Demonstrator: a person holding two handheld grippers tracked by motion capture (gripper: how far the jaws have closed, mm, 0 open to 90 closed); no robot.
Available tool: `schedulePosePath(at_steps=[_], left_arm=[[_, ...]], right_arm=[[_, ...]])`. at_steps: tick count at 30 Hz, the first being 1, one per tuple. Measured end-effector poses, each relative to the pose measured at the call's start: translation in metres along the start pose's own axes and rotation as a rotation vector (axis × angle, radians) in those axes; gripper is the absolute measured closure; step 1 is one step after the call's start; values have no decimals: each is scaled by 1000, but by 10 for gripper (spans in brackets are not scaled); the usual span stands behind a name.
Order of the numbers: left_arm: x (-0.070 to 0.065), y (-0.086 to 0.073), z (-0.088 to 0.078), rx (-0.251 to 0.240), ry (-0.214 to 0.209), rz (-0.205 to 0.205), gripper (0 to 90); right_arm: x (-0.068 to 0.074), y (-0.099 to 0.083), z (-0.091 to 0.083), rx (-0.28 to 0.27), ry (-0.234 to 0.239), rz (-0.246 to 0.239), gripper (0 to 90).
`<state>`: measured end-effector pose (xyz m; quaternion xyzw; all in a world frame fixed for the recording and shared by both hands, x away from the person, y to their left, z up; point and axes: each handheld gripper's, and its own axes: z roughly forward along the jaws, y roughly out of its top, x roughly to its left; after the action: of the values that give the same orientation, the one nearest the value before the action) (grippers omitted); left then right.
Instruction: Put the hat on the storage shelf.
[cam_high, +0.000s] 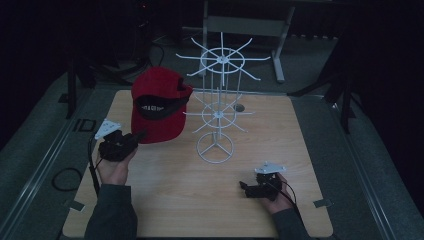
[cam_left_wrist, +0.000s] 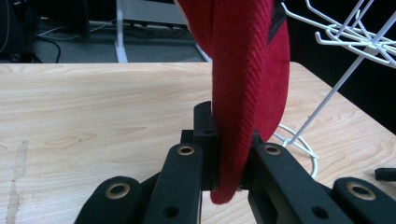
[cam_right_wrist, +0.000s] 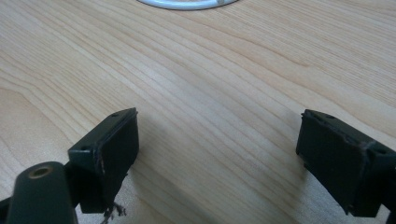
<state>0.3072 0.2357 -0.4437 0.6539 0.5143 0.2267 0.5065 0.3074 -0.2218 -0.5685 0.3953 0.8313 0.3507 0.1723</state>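
Here, red cap (cam_left_wrist: 243, 79) clamped between left fingers (cam_left_wrist: 205, 135).

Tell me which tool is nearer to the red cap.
Left. The left tool is shut on the brim of the red cap; the right tool rests open on the table, past the white wire rack.

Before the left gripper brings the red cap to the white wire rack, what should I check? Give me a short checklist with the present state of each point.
1. Left gripper clamped on the brim of the red fabric cap: ok, jaws shut on the brim edge.
2. Cap lifted off the light wooden table: ok, it hangs upright from the grip.
3. Free hook on the white wire rack: ok, the arms toward the cap are bare.
4. Rack standing upright on its ring base: ok.
5. Right gripper out of the way: ok, open, low over the table near the base.
6. Grip firm enough: cannot tell.
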Motion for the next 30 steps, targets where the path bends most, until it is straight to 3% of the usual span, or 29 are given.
schedulePosePath(at_steps=[15,30], left_arm=[[1,17,-11,-42,22,11,860],[0,23,-15,-73,34,17,860]], right_arm=[[0,0,0,0,0,-1,129],[0,0,0,0,-1,-1,129]])
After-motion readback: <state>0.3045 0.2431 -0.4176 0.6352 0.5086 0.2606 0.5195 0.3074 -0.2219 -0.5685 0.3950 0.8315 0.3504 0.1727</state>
